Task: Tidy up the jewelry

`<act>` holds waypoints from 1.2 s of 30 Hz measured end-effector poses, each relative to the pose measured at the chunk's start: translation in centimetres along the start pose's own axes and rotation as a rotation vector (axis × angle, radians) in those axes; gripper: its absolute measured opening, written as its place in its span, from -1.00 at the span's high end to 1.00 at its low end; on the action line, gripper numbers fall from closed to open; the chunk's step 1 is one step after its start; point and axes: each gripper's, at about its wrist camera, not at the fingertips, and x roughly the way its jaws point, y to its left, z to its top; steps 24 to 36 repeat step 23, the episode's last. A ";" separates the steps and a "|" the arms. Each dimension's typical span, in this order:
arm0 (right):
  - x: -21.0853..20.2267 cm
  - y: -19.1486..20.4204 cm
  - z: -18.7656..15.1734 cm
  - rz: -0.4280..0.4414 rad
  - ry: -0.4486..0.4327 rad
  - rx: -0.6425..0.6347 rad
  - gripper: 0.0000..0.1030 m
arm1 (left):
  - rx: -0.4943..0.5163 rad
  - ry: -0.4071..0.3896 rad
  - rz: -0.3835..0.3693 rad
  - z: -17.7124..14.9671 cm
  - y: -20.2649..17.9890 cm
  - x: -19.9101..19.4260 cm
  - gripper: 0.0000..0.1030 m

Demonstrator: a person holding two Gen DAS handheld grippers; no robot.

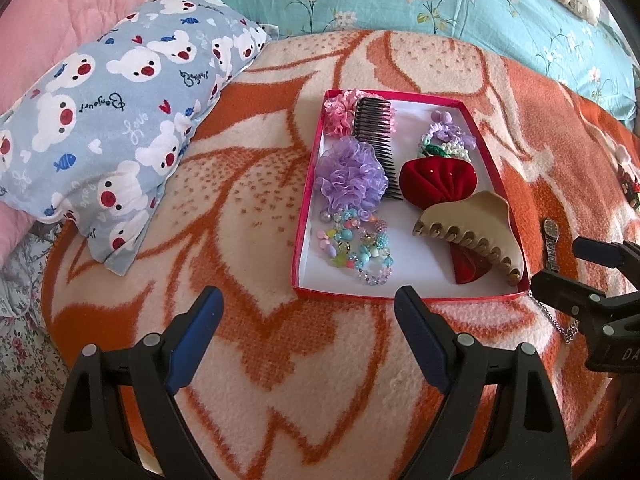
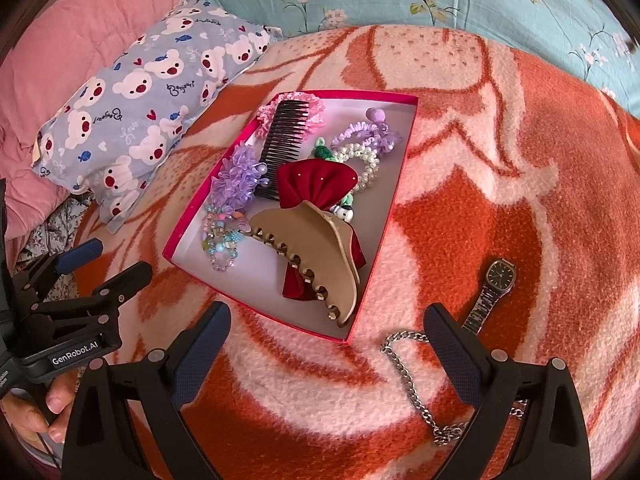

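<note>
We hold the left gripper (image 1: 308, 300) and right gripper (image 2: 326, 318) wide apart, gripping nothing. The red-rimmed box (image 2: 396, 184) sits mid-blanket (image 2: 500, 208), holding comb (image 2: 282, 140), beige claw clip (image 2: 320, 248) and beaded bracelets (image 1: 360, 248). Just outside its near right corner lie a wristwatch (image 2: 494, 284) and silver chain (image 2: 408, 376).

Black tongs (image 2: 326, 320) with blue pads (image 2: 200, 356), "GenRobot.AI" lettering.
</note>
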 end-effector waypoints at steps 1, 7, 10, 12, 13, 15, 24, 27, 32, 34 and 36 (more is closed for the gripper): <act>0.0 -0.1 0.0 0.001 -0.001 0.002 -0.91 | 0.000 0.000 -0.001 0.0 0.0 0.0 -0.71; 0.0 -0.3 -0.1 -0.002 -0.002 0.008 -0.91 | -0.001 0.002 -0.005 0.1 -0.2 0.0 -0.71; 0.0 -0.4 -0.1 0.001 -0.004 0.013 -0.91 | 0.002 0.003 -0.002 0.2 -0.4 -0.1 -0.71; 0.0 -0.5 -0.1 0.002 -0.004 0.016 -0.91 | -0.001 0.003 -0.006 0.1 -0.4 -0.1 -0.71; 0.0 -0.5 -0.1 0.002 -0.005 0.016 -0.91 | 0.000 0.003 -0.006 0.1 -0.4 -0.1 -0.71; 0.0 -0.6 -0.1 0.003 -0.005 0.016 -0.91 | 0.002 0.003 -0.004 0.1 -0.4 -0.1 -0.71; 0.0 -0.9 -0.4 0.014 -0.010 0.037 -0.90 | -0.002 0.015 0.003 0.1 -0.6 0.0 -0.71; 0.0 -0.9 -0.4 0.014 -0.010 0.037 -0.90 | -0.002 0.015 0.003 0.1 -0.6 0.0 -0.71; 0.0 -0.9 -0.4 0.014 -0.010 0.037 -0.90 | -0.002 0.015 0.003 0.1 -0.6 0.0 -0.71; 0.0 -0.9 -0.4 0.014 -0.010 0.037 -0.90 | -0.002 0.015 0.003 0.1 -0.6 0.0 -0.71; 0.0 -0.9 -0.4 0.014 -0.010 0.037 -0.90 | -0.002 0.015 0.003 0.1 -0.6 0.0 -0.71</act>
